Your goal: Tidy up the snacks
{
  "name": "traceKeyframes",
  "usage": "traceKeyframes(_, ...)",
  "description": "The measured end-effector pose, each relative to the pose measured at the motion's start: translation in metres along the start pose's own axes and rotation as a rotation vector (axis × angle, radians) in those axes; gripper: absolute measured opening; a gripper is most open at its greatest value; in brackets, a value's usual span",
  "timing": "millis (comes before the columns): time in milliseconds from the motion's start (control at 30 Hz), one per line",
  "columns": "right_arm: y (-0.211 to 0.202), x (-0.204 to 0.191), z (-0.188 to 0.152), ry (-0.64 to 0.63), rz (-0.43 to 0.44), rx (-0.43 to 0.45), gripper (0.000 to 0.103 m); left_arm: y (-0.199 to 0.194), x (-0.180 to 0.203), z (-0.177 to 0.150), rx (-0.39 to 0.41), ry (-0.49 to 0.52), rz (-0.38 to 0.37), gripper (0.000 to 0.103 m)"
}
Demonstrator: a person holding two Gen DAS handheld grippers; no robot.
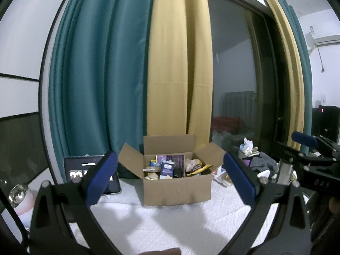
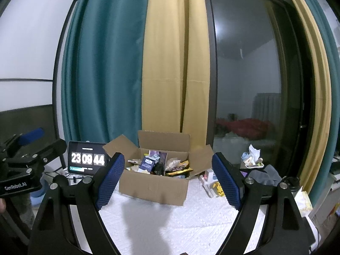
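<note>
Cardboard box [image 1: 177, 188] faces both level, wide-open tools [image 1: 170, 180] [image 2: 170, 180].

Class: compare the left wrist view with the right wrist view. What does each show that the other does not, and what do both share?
Left wrist only: an air conditioner high on the wall. Right wrist only: the clock's full reading, 23 09 44; the left view's own finger covers part of it. Both: the open cardboard box of snacks on the white cloth, curtains behind, and each view's open, empty tongs.
</note>
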State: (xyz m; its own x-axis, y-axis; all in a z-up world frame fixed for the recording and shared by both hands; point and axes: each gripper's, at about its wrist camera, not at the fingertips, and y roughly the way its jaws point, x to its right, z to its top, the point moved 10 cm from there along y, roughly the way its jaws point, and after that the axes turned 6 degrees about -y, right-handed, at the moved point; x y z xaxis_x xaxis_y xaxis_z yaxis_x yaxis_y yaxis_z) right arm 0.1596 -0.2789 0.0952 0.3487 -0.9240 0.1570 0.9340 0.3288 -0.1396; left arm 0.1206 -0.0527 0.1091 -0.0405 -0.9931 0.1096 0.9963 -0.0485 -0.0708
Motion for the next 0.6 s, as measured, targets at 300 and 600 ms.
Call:
traceKeyframes(300,-0.0002,-0.0005,-0.0007,0.001,-0.002,-0.003,0.087,-0.0012,0.0015,-0.0028,0.000,-0.002,0.007,0.101)
traceKeyframes(600,-0.0002,-0.0013,-0.0008,0.000,-0.003,-0.005,0.087,-0.0013,0.0020,-0.0035,-0.003,-0.005,0.011,0.101)
